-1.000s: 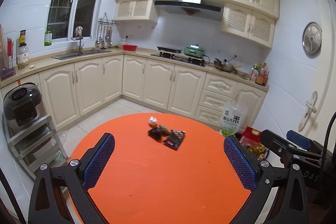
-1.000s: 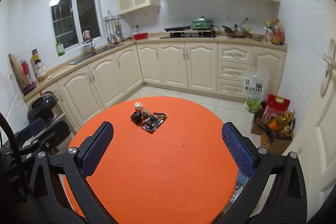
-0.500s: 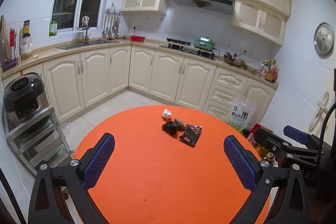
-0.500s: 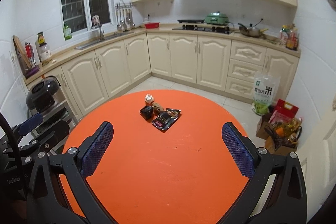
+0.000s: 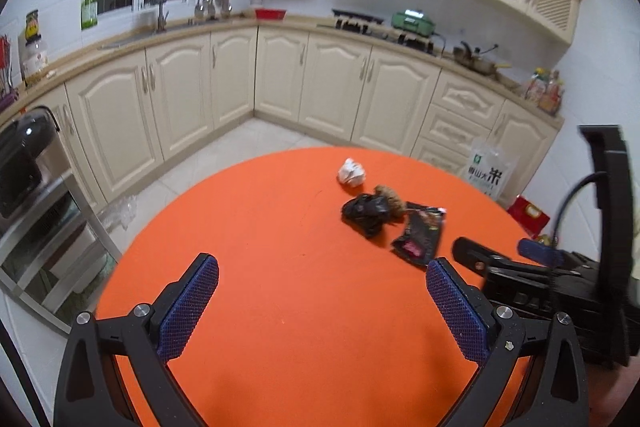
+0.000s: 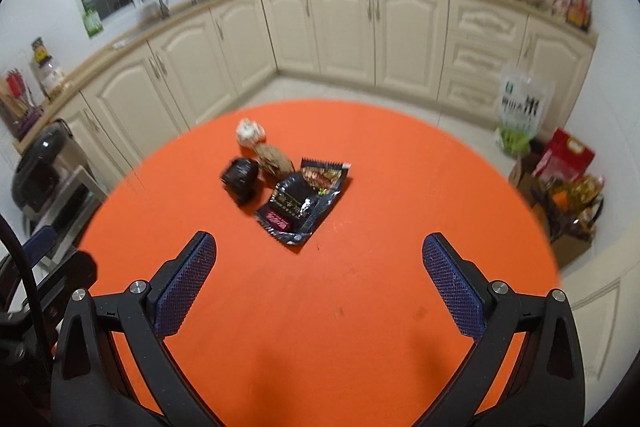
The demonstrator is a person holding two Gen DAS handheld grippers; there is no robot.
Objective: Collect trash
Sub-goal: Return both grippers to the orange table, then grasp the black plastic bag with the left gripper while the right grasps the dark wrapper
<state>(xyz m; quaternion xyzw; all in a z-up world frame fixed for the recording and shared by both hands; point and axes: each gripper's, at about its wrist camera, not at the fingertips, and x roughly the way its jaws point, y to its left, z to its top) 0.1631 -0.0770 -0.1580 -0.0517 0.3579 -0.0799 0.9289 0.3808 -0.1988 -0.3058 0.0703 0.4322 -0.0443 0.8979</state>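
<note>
**Trash cluster lies ahead of both grippers; right gripper judged nearer**

The right gripper (image 6: 319, 281) is held with its blue-padded jaws spread wide, nothing between them, above the round orange table (image 6: 360, 307). Just ahead and slightly left of its centreline lies the flat black foil snack wrapper (image 6: 303, 201), its long axis slanting from near-left to far-right. Beyond it, close together, are seen a crumpled black plastic wad (image 6: 241, 179), a brown fibrous lump (image 6: 275, 158) and a crumpled white paper ball (image 6: 249, 133). The left gripper (image 5: 322, 305) is likewise wide open and empty; the cluster lies further off, ahead and to its right. No bin is visible.
</note>
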